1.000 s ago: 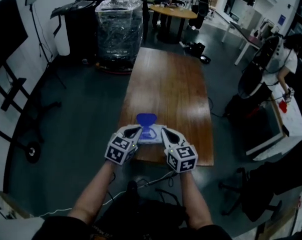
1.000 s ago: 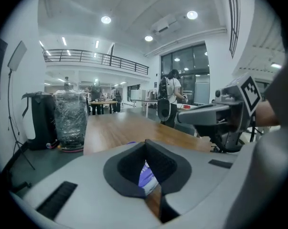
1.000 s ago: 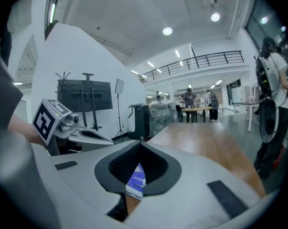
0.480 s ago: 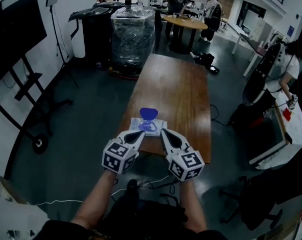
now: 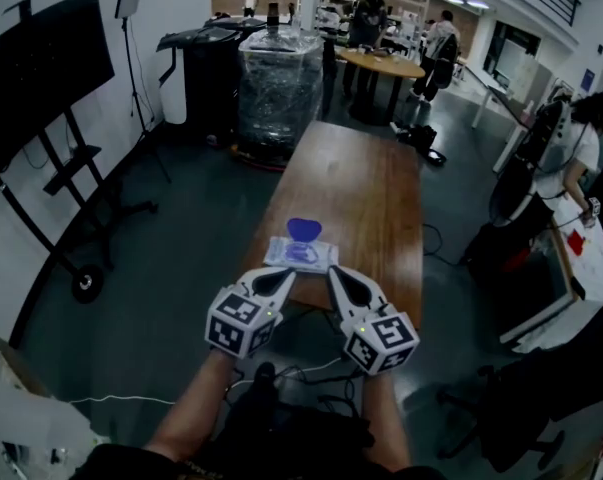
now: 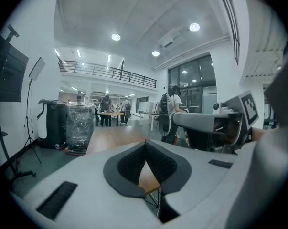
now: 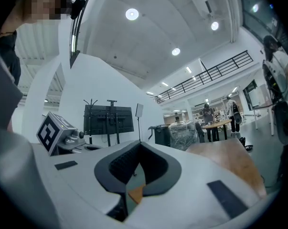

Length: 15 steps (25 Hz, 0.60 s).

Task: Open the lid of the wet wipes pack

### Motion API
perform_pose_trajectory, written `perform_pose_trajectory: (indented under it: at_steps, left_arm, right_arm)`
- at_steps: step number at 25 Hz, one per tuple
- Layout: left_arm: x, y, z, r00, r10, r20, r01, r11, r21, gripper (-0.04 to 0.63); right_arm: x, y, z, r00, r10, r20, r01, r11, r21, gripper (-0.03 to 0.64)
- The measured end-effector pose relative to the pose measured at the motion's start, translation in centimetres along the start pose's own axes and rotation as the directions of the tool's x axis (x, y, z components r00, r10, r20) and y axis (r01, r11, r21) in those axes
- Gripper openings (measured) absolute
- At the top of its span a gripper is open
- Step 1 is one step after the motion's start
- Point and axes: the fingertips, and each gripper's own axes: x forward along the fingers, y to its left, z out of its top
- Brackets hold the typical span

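Backing off wipes pack (image 5: 301, 255) — L gripper (image 5: 285, 278), R gripper (image 5: 334, 275); jaws shut.

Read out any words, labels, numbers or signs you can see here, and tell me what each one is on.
Nothing here can be read as text.
On the wet wipes pack: blue print on top, too small and blurred to read.
On the marker cubes: black-and-white square code patterns, no words or numbers.
On the blue wall sign: too small to read.
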Motion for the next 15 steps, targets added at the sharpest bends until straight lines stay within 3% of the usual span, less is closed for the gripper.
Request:
perform_pose_trajectory:
  at_steps: [15]
  left_arm:
    - [-0.41, -0.79, 0.26, 1.000, 0.001, -0.001, -0.001, 1.000, 0.026, -0.001]
  right_arm:
    - [-0.43, 0.09, -0.46, 1.000, -0.010, -0.010, 0.010, 1.000, 0.003, 0.011]
